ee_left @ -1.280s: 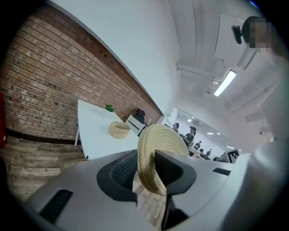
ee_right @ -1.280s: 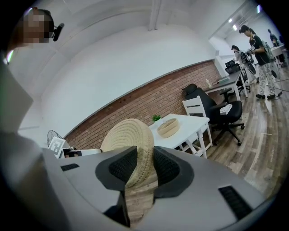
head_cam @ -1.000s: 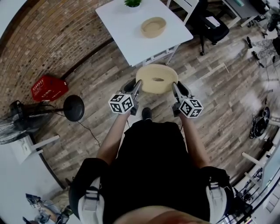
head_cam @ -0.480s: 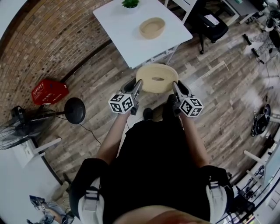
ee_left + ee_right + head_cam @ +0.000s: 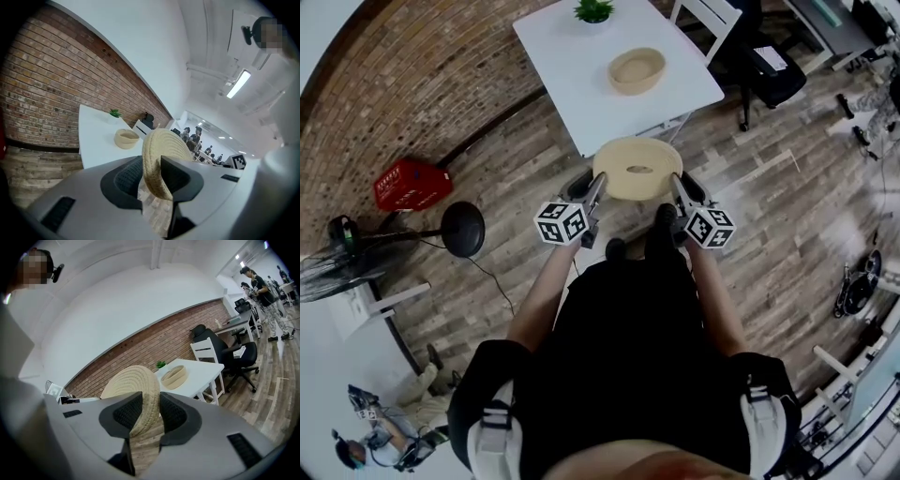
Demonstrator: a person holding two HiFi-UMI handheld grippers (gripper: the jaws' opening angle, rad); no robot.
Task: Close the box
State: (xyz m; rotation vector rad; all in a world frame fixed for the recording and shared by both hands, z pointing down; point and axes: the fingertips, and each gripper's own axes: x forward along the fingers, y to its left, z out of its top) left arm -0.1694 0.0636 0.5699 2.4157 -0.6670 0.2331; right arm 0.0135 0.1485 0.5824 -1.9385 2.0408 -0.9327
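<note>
A round woven lid [image 5: 637, 169] with a small handle on top is carried flat in front of the person, held from both sides. My left gripper [image 5: 598, 184] is shut on its left rim, and the rim [image 5: 157, 173] stands between the pads. My right gripper [image 5: 674, 183] is shut on the right rim [image 5: 146, 411]. The woven box [image 5: 637, 70], an open oval basket, sits on the white table [image 5: 572, 75] ahead; it also shows as the basket [image 5: 126, 138] in the left gripper view and the basket [image 5: 175, 376] in the right gripper view.
A small potted plant [image 5: 593, 11] stands at the table's far edge. A white chair [image 5: 705, 17] and a black office chair [image 5: 769, 66] are to the table's right. A red crate [image 5: 412, 184] and a fan base [image 5: 461, 229] lie on the wood floor at left.
The person has stepped forward with the lid held in both grippers; the table and basket sit slightly lower and to the right in the head view. A foot shows beside the right gripper.
</note>
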